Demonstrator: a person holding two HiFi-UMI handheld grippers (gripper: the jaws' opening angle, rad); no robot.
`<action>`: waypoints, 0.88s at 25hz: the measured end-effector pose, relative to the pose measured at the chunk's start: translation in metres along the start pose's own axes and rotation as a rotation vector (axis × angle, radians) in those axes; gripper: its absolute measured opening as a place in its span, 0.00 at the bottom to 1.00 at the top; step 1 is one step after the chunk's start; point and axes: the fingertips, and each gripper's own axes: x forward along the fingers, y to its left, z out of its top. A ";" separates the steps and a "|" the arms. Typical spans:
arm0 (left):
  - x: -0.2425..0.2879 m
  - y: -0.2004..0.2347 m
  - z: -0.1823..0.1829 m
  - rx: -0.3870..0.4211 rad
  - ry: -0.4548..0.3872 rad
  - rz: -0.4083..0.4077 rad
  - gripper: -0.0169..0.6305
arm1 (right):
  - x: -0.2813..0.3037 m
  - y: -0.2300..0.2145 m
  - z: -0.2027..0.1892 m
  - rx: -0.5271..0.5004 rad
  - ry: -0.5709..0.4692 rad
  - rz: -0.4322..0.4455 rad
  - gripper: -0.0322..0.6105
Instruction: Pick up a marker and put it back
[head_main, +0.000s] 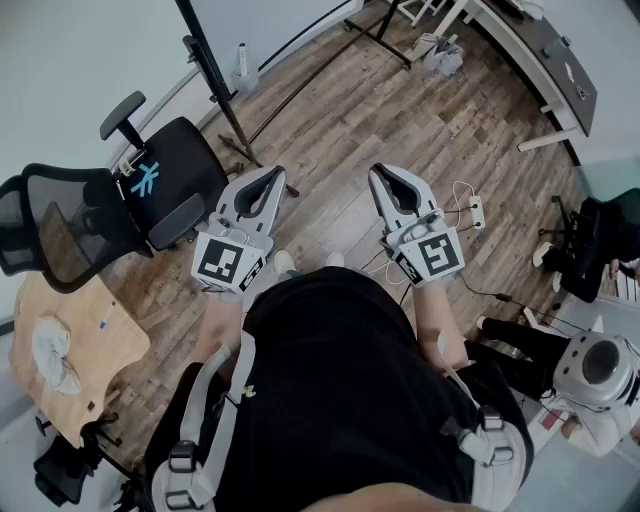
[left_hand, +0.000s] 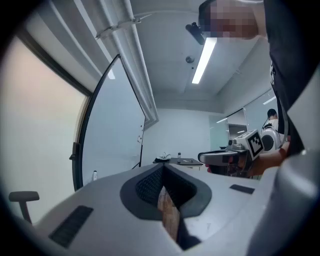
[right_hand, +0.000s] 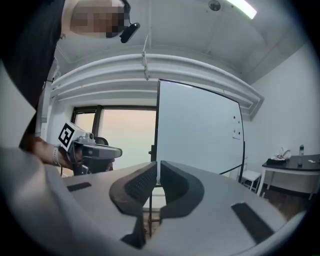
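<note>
I see no marker that I can be sure of; a small blue pen-like thing (head_main: 103, 322) lies on a light wooden table (head_main: 95, 360) at the lower left. Both grippers are held in front of the person's body over the wooden floor. The left gripper (head_main: 275, 172) is shut with nothing in it, and its jaws meet at the tip in its own view (left_hand: 162, 167). The right gripper (head_main: 380, 170) is likewise shut and empty (right_hand: 156, 164). A whiteboard (right_hand: 200, 130) on a black stand (head_main: 215, 70) is ahead, also seen in the left gripper view (left_hand: 117, 130).
A black office chair (head_main: 165, 185) and a mesh chair (head_main: 60, 225) stand at the left. A white desk (head_main: 545, 55) runs along the upper right. A power strip (head_main: 477, 212) with cables lies on the floor at the right. A bottle (head_main: 243, 70) stands near the whiteboard stand.
</note>
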 end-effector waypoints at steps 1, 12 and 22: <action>0.000 0.004 -0.001 0.005 0.002 -0.003 0.04 | 0.005 0.000 0.000 0.001 -0.001 -0.002 0.10; -0.010 0.050 -0.012 0.005 0.015 -0.043 0.04 | 0.049 0.013 0.002 0.065 -0.023 -0.021 0.10; 0.003 0.094 -0.032 -0.015 0.053 -0.035 0.04 | 0.088 -0.006 -0.026 0.156 0.025 -0.045 0.10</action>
